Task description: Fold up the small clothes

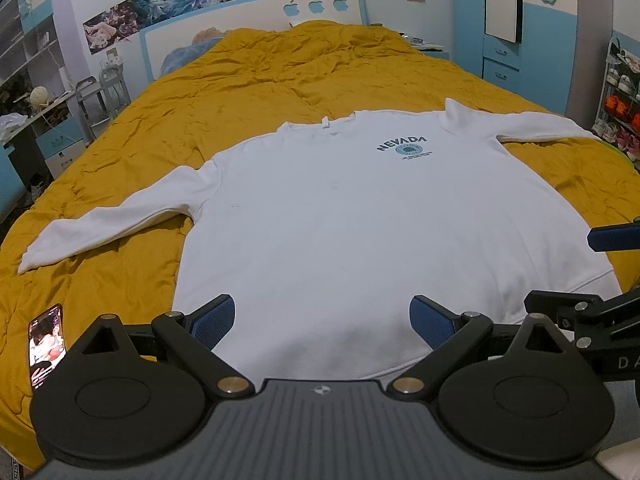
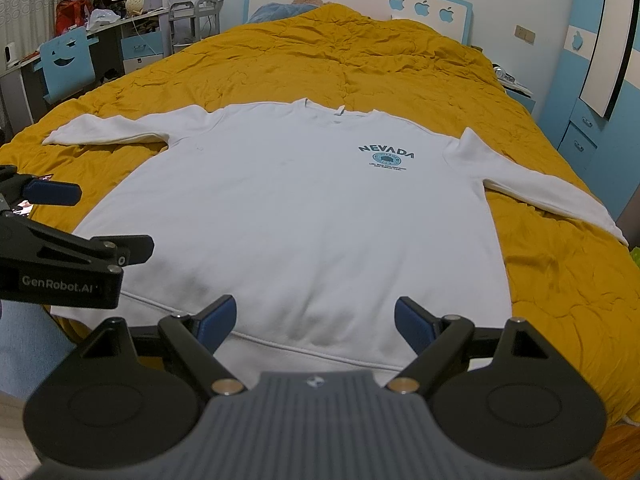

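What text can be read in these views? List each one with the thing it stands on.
"NEVADA": chest print on the white sweatshirt, above a round blue emblem.
Lines under the emblem: too small to read.
"GenRobot.AI": side of the left gripper, in the right wrist view.
"DA": cut-off letters on the right gripper.
Phone screen: unreadable.

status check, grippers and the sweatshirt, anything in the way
Left gripper open, right gripper open, both at the hem, holding nothing. White sweatshirt flat on yellow bedspread, sleeves spread, unfolded. Phone left of hem, off the cloth.

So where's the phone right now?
In the left wrist view, the phone lies on the yellow bedspread at the near left edge, left of the white sweatshirt, below its sleeve.
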### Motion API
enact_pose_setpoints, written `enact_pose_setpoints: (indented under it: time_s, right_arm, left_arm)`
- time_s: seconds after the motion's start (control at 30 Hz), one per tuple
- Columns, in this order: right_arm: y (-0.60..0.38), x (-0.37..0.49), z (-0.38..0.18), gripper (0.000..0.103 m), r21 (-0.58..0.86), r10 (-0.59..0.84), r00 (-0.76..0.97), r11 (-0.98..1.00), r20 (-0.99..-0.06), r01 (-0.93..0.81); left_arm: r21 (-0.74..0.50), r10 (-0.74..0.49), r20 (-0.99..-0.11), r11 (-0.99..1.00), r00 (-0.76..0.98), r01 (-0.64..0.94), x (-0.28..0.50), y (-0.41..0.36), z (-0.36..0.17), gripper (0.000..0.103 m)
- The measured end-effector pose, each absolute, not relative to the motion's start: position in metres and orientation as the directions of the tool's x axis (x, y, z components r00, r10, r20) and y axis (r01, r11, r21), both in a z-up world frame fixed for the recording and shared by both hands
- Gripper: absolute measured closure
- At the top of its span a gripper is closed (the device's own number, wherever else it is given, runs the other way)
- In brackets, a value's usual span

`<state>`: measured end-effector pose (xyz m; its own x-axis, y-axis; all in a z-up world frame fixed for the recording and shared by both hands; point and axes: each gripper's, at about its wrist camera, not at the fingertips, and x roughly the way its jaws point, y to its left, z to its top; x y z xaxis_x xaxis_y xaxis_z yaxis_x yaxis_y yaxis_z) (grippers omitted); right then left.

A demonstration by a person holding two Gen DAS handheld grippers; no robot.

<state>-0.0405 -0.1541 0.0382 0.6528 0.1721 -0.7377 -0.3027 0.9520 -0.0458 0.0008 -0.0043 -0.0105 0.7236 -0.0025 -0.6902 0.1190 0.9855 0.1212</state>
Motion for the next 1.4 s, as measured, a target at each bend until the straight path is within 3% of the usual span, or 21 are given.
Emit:
enact_pose_setpoints:
  time_s: [0.63,0.8,1.0,1.2,1.3,1.4]
  right_arm:
    - [-0.154,-0.038,0.039,0.021,-0.051,0.170,0.653,0.951,-0.738,-0.306]
    - [-0.163,-0.033,0.047,0.021,0.013,0.247,0.654,0.940,-0.715,-0.341]
    - [-0.177,-0.012,0.057,0.021,-0.003,0.268,0.716,0.936,-0.644,-0.353]
    - [-0.193,0.030,0.063,0.021,0.006,0.296,0.730,0.928,-0.616,-0.372]
    - [-0.197,0.065,0.062,0.021,0.033,0.312,0.708,0.925,-0.633,-0.378]
    - [-0.193,0.100,0.061,0.021,0.035,0.288,0.700,0.935,-0.653,-0.352]
  left_arm:
    - [0.092,-0.051,-0.698,0.983,0.714,0.161,0.008,-0.008,-0.005,0.000]
    - [0.049,-0.091,-0.664,0.985,0.742,0.165,0.019,0.002,0.005,0.000]
    - [-0.057,-0.123,-0.635,0.992,0.763,0.113,0.048,0.038,0.016,0.000]
    - [-0.129,-0.058,-0.645,0.991,0.762,-0.034,0.086,0.092,0.018,0.000]
    - [-0.180,-0.054,-0.653,0.980,0.756,-0.086,0.104,0.123,0.015,0.015]
    - [-0.197,-0.020,-0.671,0.969,0.741,-0.152,0.118,0.150,0.009,0.023]
